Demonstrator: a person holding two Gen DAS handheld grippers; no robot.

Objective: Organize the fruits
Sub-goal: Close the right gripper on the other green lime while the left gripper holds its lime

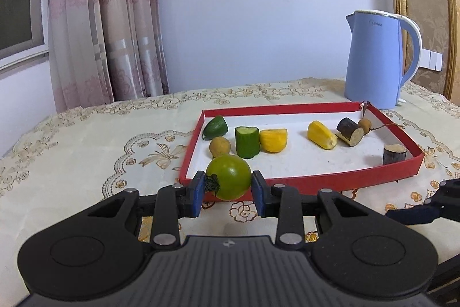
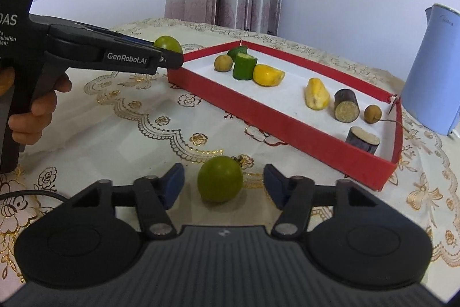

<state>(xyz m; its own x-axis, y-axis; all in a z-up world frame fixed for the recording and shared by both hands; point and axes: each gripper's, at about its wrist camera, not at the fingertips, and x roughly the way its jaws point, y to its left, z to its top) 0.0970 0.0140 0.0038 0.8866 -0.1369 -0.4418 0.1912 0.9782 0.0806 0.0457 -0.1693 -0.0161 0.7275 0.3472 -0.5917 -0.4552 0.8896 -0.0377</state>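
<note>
Two green fruits: one in each gripper's reach.
Left gripper (image 1: 228,190): clamped on a green tomato (image 1: 229,177), held just over the red tray's (image 1: 316,182) near-left corner.
Right gripper (image 2: 223,183): jaws apart, pads clear of a second green fruit (image 2: 220,179) lying between them on the tablecloth (image 2: 138,117), near the tray's long edge.
Tray contents: cucumber piece (image 1: 246,142), yellow pieces, dark cylinders.
Kettle (image 1: 376,59): beyond the tray's far-right corner.

Black grippers (image 1: 228,190), blue fingers (image 2: 174,183)
</note>
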